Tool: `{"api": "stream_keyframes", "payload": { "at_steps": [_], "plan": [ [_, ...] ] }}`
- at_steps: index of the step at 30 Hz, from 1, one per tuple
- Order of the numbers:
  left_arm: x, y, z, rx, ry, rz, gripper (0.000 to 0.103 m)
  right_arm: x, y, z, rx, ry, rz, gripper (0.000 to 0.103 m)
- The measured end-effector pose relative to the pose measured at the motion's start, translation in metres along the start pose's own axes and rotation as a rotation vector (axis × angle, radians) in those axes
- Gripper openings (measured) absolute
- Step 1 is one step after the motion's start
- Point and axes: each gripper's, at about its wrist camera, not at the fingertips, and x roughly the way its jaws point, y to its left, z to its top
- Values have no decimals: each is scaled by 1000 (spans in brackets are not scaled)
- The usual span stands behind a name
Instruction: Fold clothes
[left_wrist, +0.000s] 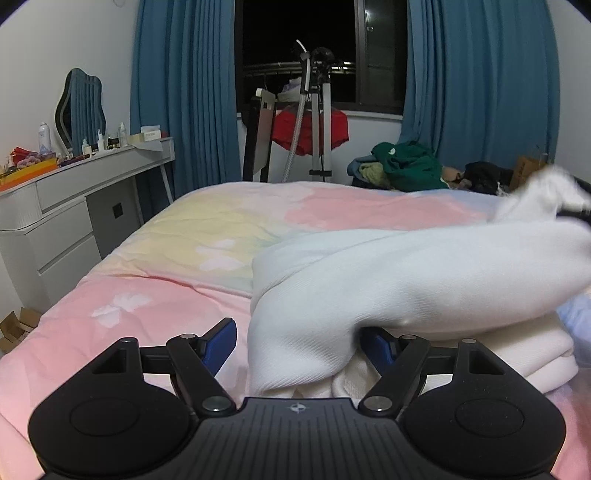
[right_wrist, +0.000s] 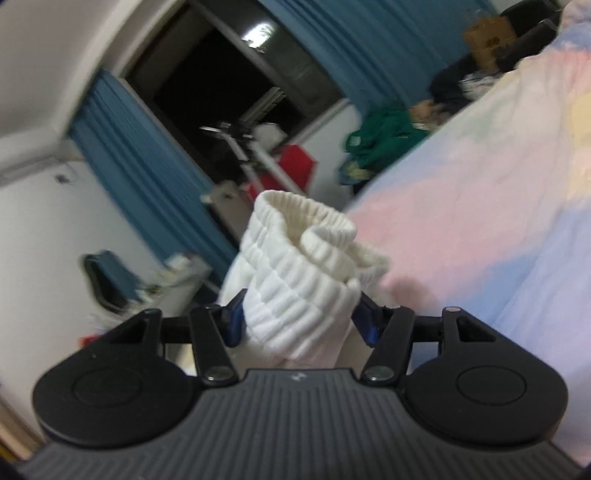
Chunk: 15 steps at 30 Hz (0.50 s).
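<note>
A white knit garment (left_wrist: 424, 266) lies partly folded on the pastel bed cover (left_wrist: 166, 240). One sleeve rises off the pile toward the right edge, where my right gripper (left_wrist: 576, 213) shows as a dark blur. My left gripper (left_wrist: 299, 345) stands open low over the bed. The sleeve's base drapes between its blue pads (left_wrist: 221, 341), and the left pad is clear of the cloth. In the right wrist view my right gripper (right_wrist: 300, 319) is shut on the garment's ribbed cuff (right_wrist: 303, 258), which sticks out ahead of the fingers. That view is rolled and blurred.
A white dresser (left_wrist: 74, 192) with bottles and a mirror stands left of the bed. Beyond the far edge are a rack with a red cloth (left_wrist: 310, 129), blue curtains and a pile of green and dark clothes (left_wrist: 406, 166). Cardboard boxes (left_wrist: 16, 328) sit on the floor at left.
</note>
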Motion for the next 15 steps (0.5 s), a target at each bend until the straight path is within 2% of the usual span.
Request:
{"api": "stream_keyframes", "payload": {
  "at_steps": [3,6,8,11,15],
  "plan": [
    [3,6,0,-35,21,4,80,13,-26,-5,132,109,-83,63],
    [7,15,1,-84,49,-11,80,18,-41,-12,222,185,-94,76],
    [9,21,2,-112,65,-24,81,24,-40,-18,223,236,-82,85],
    [15,28,4,-136,85,-41,81,33,-39,-27,223,311,-63,85],
    [17,30,4,-149,98,-45,83,46,-35,-38,197,349,-29,94]
  ]
}}
